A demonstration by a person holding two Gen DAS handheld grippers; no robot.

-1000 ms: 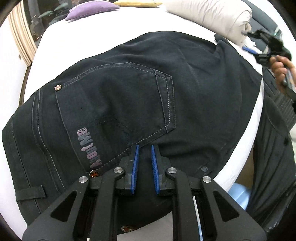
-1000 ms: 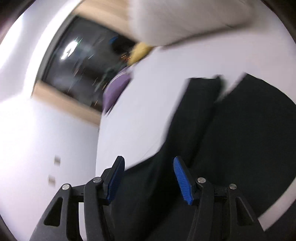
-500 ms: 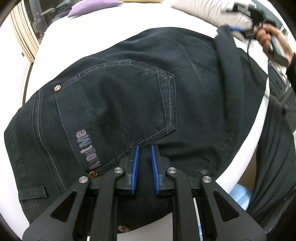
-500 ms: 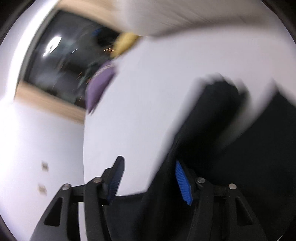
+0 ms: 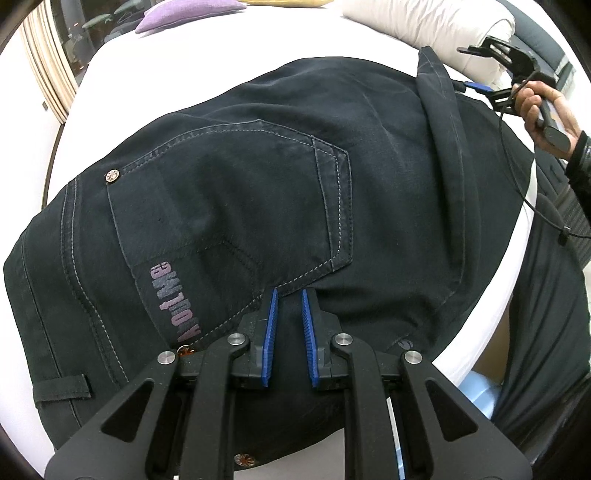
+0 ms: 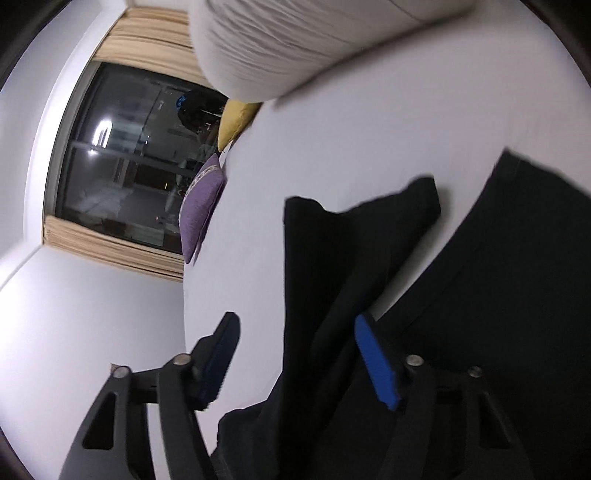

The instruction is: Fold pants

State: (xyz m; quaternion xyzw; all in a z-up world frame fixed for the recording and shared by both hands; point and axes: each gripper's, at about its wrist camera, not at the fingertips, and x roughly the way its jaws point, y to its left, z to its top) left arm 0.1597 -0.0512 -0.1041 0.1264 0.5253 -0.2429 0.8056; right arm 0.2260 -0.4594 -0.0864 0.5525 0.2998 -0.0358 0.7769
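Dark navy pants (image 5: 258, 192) lie folded on a white bed, back pocket with purple lettering facing up. My left gripper (image 5: 288, 295) sits low over the seat just below the pocket, its blue pads a narrow gap apart with dark fabric between them. My right gripper (image 6: 295, 332) is open above a raised strip of pant leg (image 6: 351, 240); the cloth passes between its fingers without being pinched. In the left wrist view the right gripper (image 5: 491, 74) shows at the far right beside an upright fold of leg (image 5: 439, 122).
The white bed (image 5: 221, 48) carries a purple cushion (image 5: 184, 9), a yellow cushion (image 6: 236, 118) and a rolled white duvet (image 5: 424, 22) at its far side. A dark window (image 6: 129, 166) is behind. The bed edge and a blue object (image 5: 480, 387) are at right.
The right gripper swung back down and right beside the raised leg fold, and the fold stands taller. The left gripper stayed put on the seat.
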